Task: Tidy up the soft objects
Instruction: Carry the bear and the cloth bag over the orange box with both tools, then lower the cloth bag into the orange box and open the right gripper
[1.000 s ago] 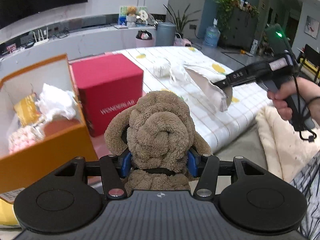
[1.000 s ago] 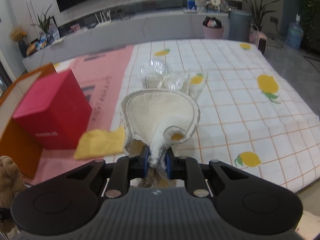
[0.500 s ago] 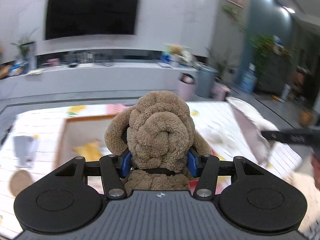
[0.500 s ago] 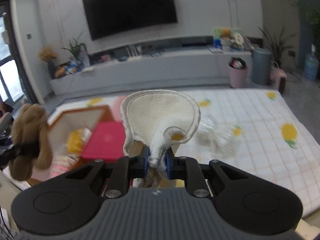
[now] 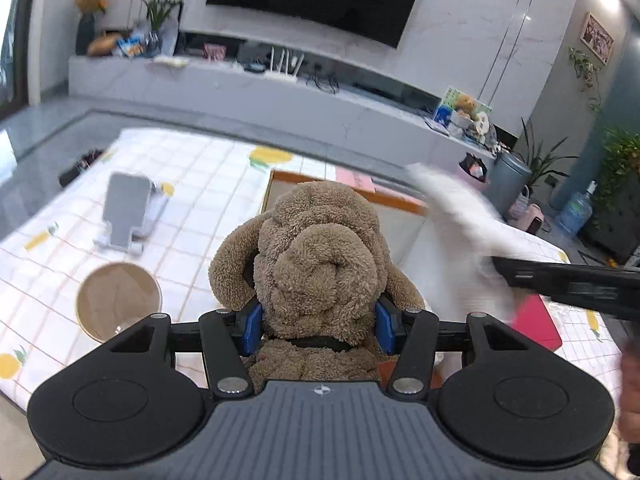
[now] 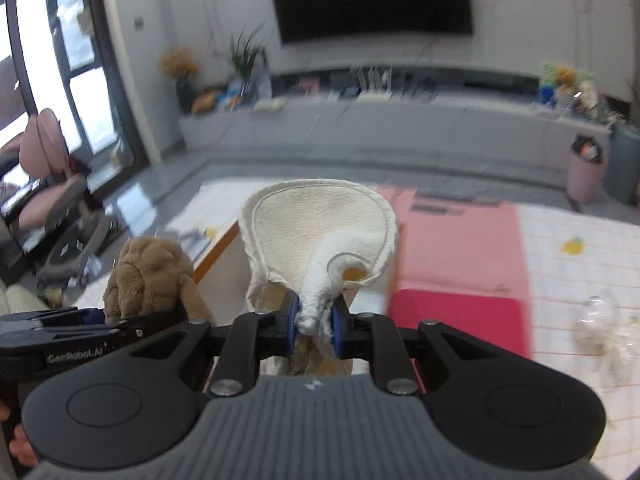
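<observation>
A brown plush dog (image 5: 320,264) sits upright between the blue pads of my left gripper (image 5: 318,322), which is shut on its neck. It also shows low on the left of the right wrist view as the plush dog (image 6: 148,276). My right gripper (image 6: 314,320) is shut on a bunched corner of a white round-edged cloth (image 6: 320,228). In the left wrist view this cloth (image 5: 460,232) is a blur to the right of the dog. Both hang over an open orange box (image 5: 348,186), whose inside is mostly hidden behind them.
A red box (image 6: 456,320) stands right of the orange box on a pink mat (image 6: 460,236). A paper cup (image 5: 118,300) and a grey phone stand (image 5: 128,208) sit on the lemon-print cloth to the left. Crumpled clear plastic (image 6: 600,328) lies far right.
Both grippers have swung left and risen, each keeping its grip. The views have turned from the red box and table's right side to the orange box, cup and phone stand.
</observation>
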A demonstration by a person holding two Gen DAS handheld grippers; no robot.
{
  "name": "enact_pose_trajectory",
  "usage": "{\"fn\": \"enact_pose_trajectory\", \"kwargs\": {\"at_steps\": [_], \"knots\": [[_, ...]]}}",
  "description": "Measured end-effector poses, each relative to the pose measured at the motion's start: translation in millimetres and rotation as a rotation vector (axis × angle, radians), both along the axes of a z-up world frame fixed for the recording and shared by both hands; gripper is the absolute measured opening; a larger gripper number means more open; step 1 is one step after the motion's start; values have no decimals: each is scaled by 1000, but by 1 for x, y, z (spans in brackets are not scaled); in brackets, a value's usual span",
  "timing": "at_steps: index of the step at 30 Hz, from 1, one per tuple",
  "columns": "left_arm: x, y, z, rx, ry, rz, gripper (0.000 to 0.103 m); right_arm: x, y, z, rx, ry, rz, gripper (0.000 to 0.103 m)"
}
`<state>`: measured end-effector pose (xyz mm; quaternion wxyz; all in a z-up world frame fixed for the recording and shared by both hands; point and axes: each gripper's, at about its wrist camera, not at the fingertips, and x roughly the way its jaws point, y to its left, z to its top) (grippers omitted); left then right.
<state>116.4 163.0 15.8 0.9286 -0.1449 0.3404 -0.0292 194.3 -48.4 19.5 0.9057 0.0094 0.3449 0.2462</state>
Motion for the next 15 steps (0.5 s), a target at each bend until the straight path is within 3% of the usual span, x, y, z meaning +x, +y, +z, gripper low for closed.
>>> {"fn": "enact_pose_trajectory", "kwargs": {"at_steps": [4,7,10,15], "knots": [[-2,20,-6,-78,14,-50,61,30,51,-28,-225,3,37,15],[0,24,-3,-84,28,-65,61,54,72,-49,-320,76,57,15],[3,21,-1,-80,41,-93,61,74,92,-73,-471,92,14,15],[5,17,-5,-46,56,-98,61,96,111,-98,-562,139,11,15]]}}
